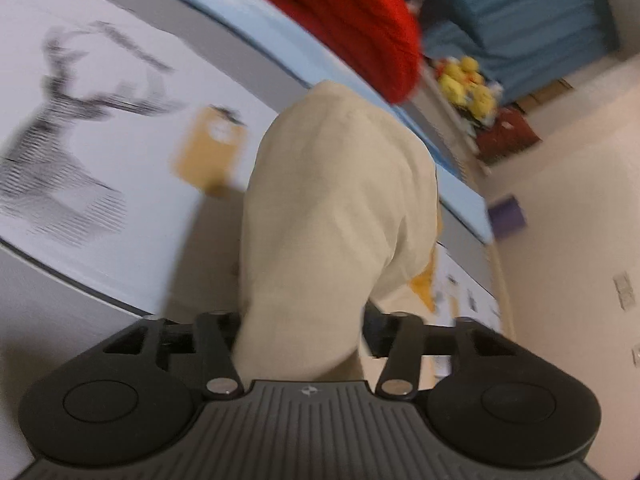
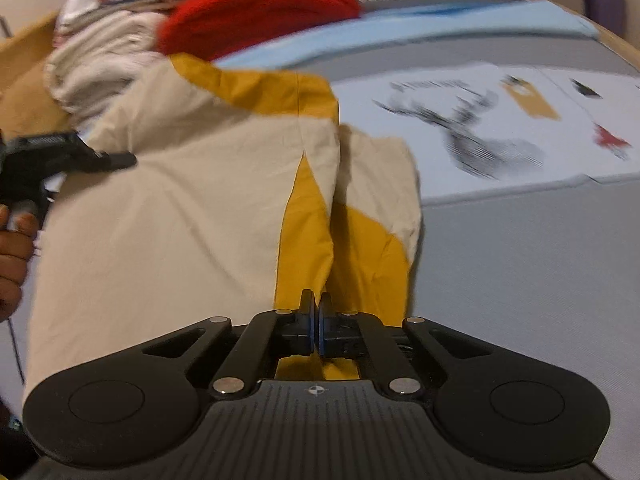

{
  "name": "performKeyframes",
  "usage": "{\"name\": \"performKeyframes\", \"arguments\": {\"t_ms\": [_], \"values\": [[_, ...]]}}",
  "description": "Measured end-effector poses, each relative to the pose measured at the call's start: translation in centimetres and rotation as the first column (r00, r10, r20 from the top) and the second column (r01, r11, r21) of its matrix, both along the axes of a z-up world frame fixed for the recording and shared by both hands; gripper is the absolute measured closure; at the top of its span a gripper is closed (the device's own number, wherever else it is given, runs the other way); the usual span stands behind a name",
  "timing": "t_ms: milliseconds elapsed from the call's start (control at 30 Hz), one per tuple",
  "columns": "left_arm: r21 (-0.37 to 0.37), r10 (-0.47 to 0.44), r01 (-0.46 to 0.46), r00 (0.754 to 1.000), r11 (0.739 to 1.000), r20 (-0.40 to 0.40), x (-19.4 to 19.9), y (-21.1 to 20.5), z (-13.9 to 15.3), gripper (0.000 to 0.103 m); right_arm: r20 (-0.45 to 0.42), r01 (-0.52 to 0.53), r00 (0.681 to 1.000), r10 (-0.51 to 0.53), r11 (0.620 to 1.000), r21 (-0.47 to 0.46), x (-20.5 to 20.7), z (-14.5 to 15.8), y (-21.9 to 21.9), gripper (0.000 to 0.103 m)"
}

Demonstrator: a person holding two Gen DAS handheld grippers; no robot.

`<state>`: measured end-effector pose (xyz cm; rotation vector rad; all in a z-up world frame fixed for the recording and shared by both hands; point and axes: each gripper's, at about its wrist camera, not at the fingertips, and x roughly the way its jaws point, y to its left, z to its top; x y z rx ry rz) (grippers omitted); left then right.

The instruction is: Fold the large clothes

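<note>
My right gripper (image 2: pixel 316 320) pressed together on the yellow edge of the garment (image 2: pixel 180 208), cream cloth stretching away from me toward the red pile (image 2: pixel 260 4), my left gripper (image 1: pixel 300 332) spread, a thick cream fold between the fingers, grip unclear, over the bed (image 2: pixel 520 260)

Cream-and-mustard garment (image 2: pixel 180 208), red knit (image 2: pixel 256 8)

Grey bed (image 2: pixel 520 260): deer-print sheet (image 2: pixel 500 136), cream-and-mustard garment (image 2: pixel 180 208), red knit (image 2: pixel 260 4), pale clothes heap (image 2: pixel 100 64).
</note>
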<state>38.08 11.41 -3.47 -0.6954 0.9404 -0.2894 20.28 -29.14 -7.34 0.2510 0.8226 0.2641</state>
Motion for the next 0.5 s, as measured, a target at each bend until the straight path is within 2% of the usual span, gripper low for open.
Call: {"name": "performKeyframes", "arguments": {"t_ms": [33, 100, 133, 167, 233, 300, 333, 367, 400, 433, 467, 500], "values": [[0.019, 0.029, -0.029, 0.999, 0.999, -0.028, 0.1, 1.5, -0.4, 0.031, 0.008, -0.016, 1.000, 0.016, 1.000, -0.006, 0.2, 0.1, 1.0, 0.102], [0.050, 0.078, -0.073, 0.992, 0.996, -0.100, 0.3, 3.6, -1.1, 0.030, -0.005, -0.035, 0.999, 0.035, 0.999, -0.030, 0.7, -0.2, 2.5, 0.103], [0.077, 0.098, -0.091, 0.990, 0.993, -0.104, 0.1, 4.4, -1.0, 0.030, -0.018, -0.032, 0.999, 0.032, 0.999, -0.041, 0.9, -0.4, 3.0, 0.103], [0.125, 0.119, -0.108, 0.989, 0.986, -0.082, -0.4, 5.0, -0.3, 0.030, -0.027, -0.027, 0.999, 0.026, 0.998, -0.052, 1.0, -0.5, 3.3, 0.103], [0.173, 0.118, -0.112, 0.993, 0.978, -0.024, -1.8, 5.9, 1.7, 0.030, -0.037, -0.008, 0.999, 0.006, 0.998, -0.065, 1.3, -0.6, 3.5, 0.103], [0.166, 0.041, -0.046, 0.999, 0.985, 0.034, -3.3, 5.5, 3.5, 0.030, -0.048, 0.015, 0.999, -0.018, 0.998, -0.062, 1.6, -0.7, 3.2, 0.103], [0.162, -0.033, 0.025, 0.998, 0.986, 0.049, -4.2, 4.7, 4.0, 0.030, -0.051, 0.021, 0.998, -0.025, 0.998, -0.063, 1.4, -0.8, 3.3, 0.103], [0.175, -0.135, 0.123, 0.989, 0.977, 0.058, -5.3, 3.4, 4.2, 0.030, -0.049, 0.024, 0.998, -0.028, 0.997, -0.075, 1.4, -0.9, 3.3, 0.103], [0.209, -0.218, 0.202, 0.974, 0.957, 0.059, -6.2, 2.1, 4.1, 0.030, -0.045, 0.024, 0.999, -0.028, 0.996, -0.089, 1.1, -0.9, 3.6, 0.103], [0.284, -0.291, 0.269, 0.956, 0.920, 0.038, -7.1, 0.4, 3.3, 0.030, -0.042, 0.025, 0.999, -0.029, 0.995, -0.100, 0.9, -0.9, 3.7, 0.103], [0.363, -0.329, 0.306, 0.944, 0.880, 0.002, -7.8, -1.2, 2.1, 0.030, -0.040, 0.026, 0.999, -0.030, 0.994, -0.107, 0.8, -0.9, 3.7, 0.103], [0.470, -0.358, 0.334, 0.933, 0.817, -0.040, -8.5, -2.5, 0.8, 0.025, -0.040, 0.027, 0.999, -0.031, 0.994, -0.110, 0.6, -1.0, 3.6, 0.103]]}}
